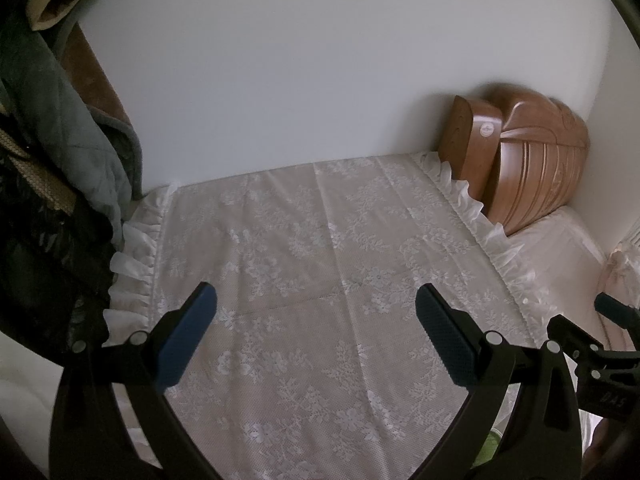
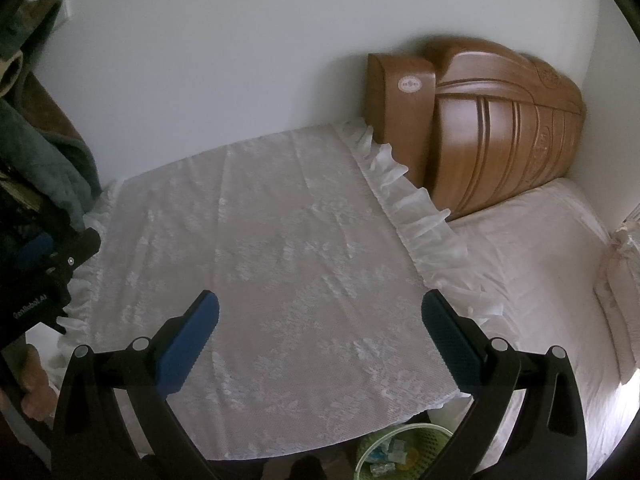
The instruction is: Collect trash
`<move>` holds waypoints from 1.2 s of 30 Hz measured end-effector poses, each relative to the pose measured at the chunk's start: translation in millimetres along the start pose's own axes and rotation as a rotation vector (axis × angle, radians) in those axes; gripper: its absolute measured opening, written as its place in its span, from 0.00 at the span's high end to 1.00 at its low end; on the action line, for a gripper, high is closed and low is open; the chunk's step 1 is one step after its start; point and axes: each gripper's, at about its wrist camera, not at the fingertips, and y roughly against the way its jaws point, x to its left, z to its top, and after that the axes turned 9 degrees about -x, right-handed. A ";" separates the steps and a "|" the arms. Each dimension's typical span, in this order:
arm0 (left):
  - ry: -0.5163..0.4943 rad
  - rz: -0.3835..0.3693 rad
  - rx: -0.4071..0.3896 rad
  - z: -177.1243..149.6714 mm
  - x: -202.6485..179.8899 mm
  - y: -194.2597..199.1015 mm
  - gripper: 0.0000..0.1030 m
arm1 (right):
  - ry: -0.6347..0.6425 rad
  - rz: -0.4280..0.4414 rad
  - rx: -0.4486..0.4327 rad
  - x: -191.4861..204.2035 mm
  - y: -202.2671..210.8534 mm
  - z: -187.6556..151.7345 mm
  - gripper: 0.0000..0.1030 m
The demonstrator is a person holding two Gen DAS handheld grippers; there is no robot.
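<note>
Trash: no loose scrap shows anywhere on the lace cloth (image 1: 320, 280); the only litter in view is crumpled paper and wrappers already lying inside the green basket (image 2: 404, 446), low at the near edge of the cloth-covered surface, in the right wrist view.
Key relation: basket sits below and just right of centre under the right gripper (image 2: 320, 340), between its two arms; the same basket shows only as a green sliver (image 1: 490, 446) behind the left gripper's right arm.
Nearer hand: right one, judged from how fully the basket shows under it.
Long axis: cannot be given, since no single piece to pick is visible; the basket mouth is round.
Left gripper (image 1: 316, 332): jaws spread wide, nothing between the blue pads, hovering above the cloth.
Right gripper: jaws likewise wide and empty, over the near right part of the cloth.
Surface: lace cloth with a ruffled edge (image 2: 400, 192) along its right and left sides, flat, lightly creased.
Room: plain pale wall (image 1: 280, 80) behind; carved wooden headboard (image 2: 500, 132) at the far right corner; pale bedsheet (image 2: 540, 260) right of the ruffle; hanging clothes (image 1: 60, 140) on the left.
Progress: judged either start or finish of collecting, as nothing is left on the cloth to gather.
</note>
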 end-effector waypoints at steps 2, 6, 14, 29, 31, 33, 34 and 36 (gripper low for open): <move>0.000 0.001 0.000 0.0 -0.2 0.3 0.07 | 0.001 -0.002 0.001 1.0 -0.3 1.2 0.02; 0.000 0.001 0.000 -0.1 -0.5 0.2 0.07 | 0.004 -0.001 0.003 0.6 -0.5 0.5 0.02; -0.002 -0.001 0.002 1.4 -1.0 -1.4 0.07 | 0.005 0.000 0.007 -0.7 -1.5 -0.5 0.02; -0.007 -0.007 0.013 2.2 -3.5 -11.6 0.07 | 0.005 0.001 0.014 -2.2 -3.2 -1.3 0.02; -0.009 -0.008 0.001 2.8 -4.0 -11.4 0.07 | 0.005 0.001 0.016 -3.1 -3.1 -2.8 0.02; -0.014 -0.007 0.000 3.2 -4.1 -12.1 0.07 | 0.004 0.001 0.018 -3.0 -4.3 -3.2 0.02; -0.014 -0.009 0.002 3.8 -4.1 -12.5 0.07 | 0.004 0.001 0.019 -3.2 -4.1 -3.6 0.02; -0.011 -0.016 0.014 4.5 -3.9 -14.0 0.07 | 0.005 0.002 0.020 -2.2 -5.3 -3.2 0.02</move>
